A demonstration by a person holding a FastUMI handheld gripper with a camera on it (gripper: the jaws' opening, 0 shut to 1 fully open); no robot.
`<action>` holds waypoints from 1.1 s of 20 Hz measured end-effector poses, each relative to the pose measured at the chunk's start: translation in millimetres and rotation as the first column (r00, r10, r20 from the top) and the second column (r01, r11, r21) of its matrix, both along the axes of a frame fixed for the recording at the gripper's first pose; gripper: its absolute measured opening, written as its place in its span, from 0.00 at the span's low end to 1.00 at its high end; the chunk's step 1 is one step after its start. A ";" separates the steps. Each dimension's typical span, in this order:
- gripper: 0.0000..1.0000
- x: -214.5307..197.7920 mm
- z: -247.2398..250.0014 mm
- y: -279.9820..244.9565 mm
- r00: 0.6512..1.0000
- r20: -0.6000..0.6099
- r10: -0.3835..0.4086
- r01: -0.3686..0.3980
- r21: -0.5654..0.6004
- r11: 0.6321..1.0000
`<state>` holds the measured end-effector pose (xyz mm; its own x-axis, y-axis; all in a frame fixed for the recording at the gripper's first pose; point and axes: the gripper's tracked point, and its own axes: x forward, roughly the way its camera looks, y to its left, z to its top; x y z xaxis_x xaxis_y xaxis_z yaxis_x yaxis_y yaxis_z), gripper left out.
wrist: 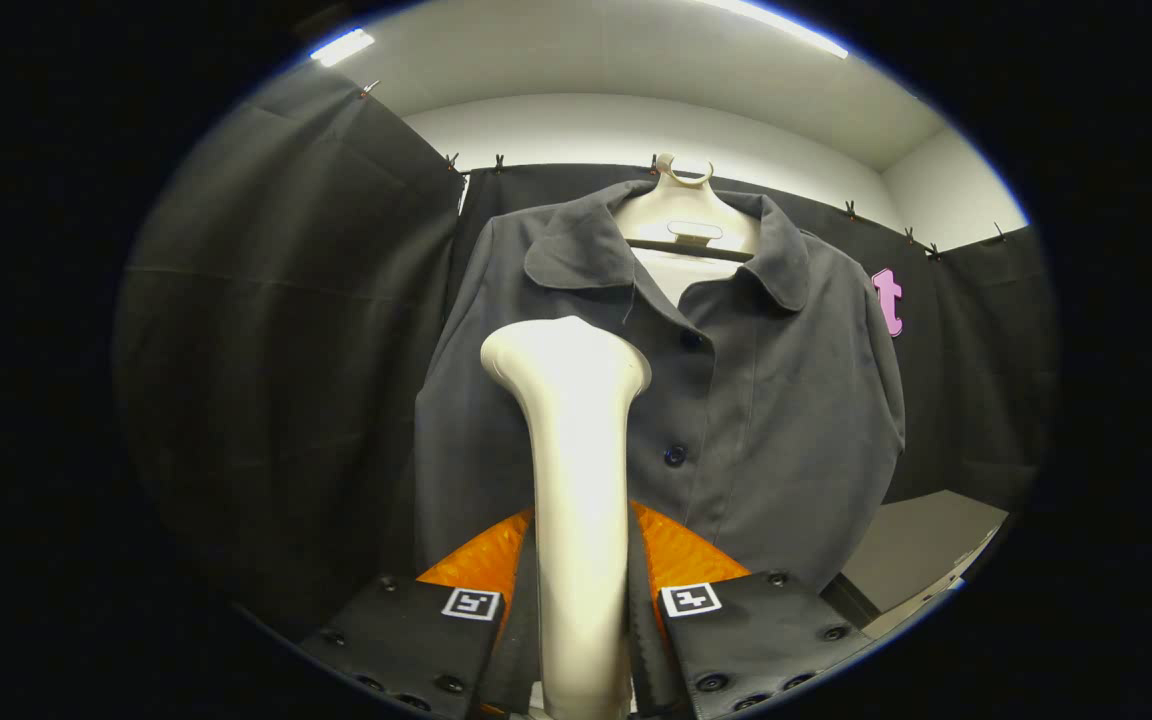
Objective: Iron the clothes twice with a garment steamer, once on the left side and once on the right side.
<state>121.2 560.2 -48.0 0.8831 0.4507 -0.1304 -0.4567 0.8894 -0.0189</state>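
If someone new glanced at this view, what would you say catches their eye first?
The pale garment steamer stands out first, rising upright between the fingers of the gripper, which is shut on its handle. Just beyond its head hangs a dark grey shirt, buttoned, on a cream hanger against the black cloth wall.

A cream-white plastic garment steamer (576,480) stands upright, its handle clamped between the fingers of the hand-held gripper (581,600), its flared head up against the left front panel of a dark grey collared button-up shirt (776,400), which hangs buttoned on a pale hanger (686,215).
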 end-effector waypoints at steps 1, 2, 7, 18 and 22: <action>0.44 -2.4 -5.8 0.2 1.000 -0.009 0.004 -0.004 -0.005 1.000; 0.45 -5.1 -11.2 -1.0 1.000 -0.016 0.005 -0.005 -0.011 1.000; 0.45 -21.9 -38.1 -6.5 0.997 -0.071 0.019 -0.022 -0.038 0.999; 0.45 -54.2 -122.8 -28.6 0.975 -0.219 0.026 -0.050 -0.107 0.993; 0.45 -69.6 -156.3 -31.8 0.959 -0.283 0.033 -0.072 -0.128 0.989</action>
